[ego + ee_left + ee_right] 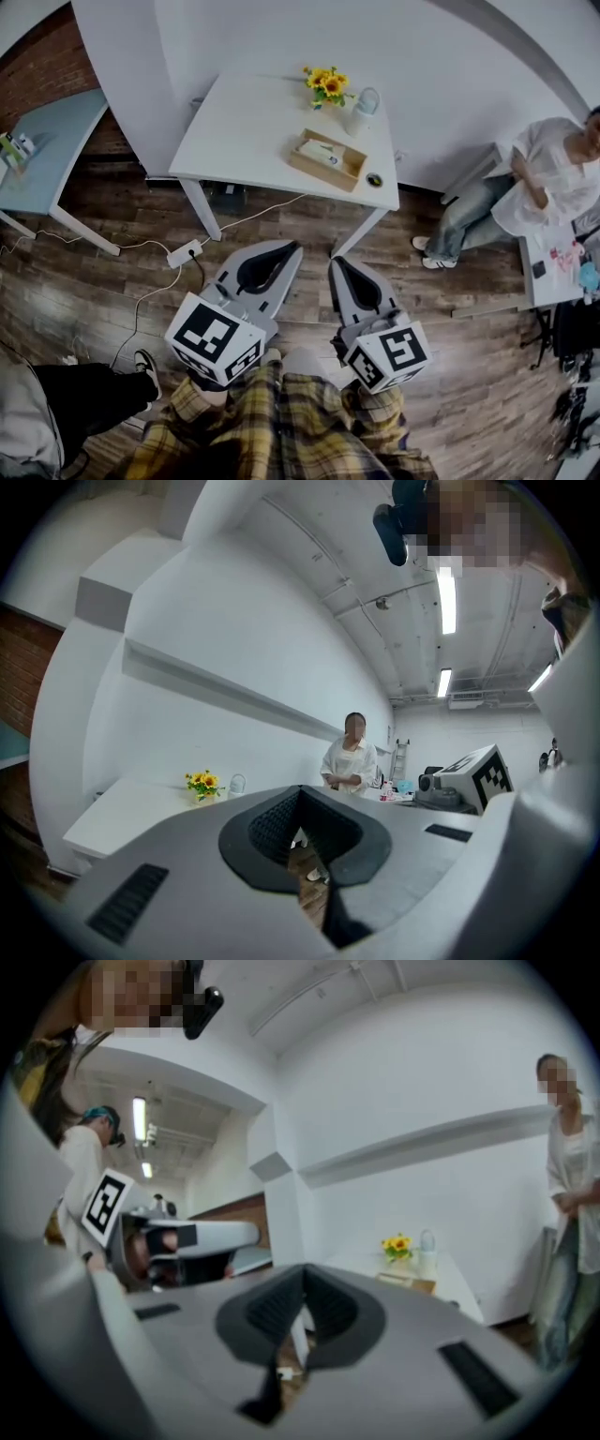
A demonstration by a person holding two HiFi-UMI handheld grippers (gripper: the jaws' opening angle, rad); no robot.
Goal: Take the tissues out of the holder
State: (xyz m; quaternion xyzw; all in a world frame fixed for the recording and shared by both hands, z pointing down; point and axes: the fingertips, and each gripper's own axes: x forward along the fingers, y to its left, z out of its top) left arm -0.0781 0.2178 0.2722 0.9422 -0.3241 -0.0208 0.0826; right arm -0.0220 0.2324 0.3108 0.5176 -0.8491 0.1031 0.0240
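Both pressed together, empty: left gripper point(292, 247), right gripper point(336, 261). Holder point(349, 170) well ahead; arriving closed might shove it, miss tissues point(321, 153).

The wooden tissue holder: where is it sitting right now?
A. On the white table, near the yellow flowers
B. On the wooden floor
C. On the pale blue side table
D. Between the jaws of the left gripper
A: in the head view the wooden tissue holder rests on the white table, just in front of the yellow flowers.
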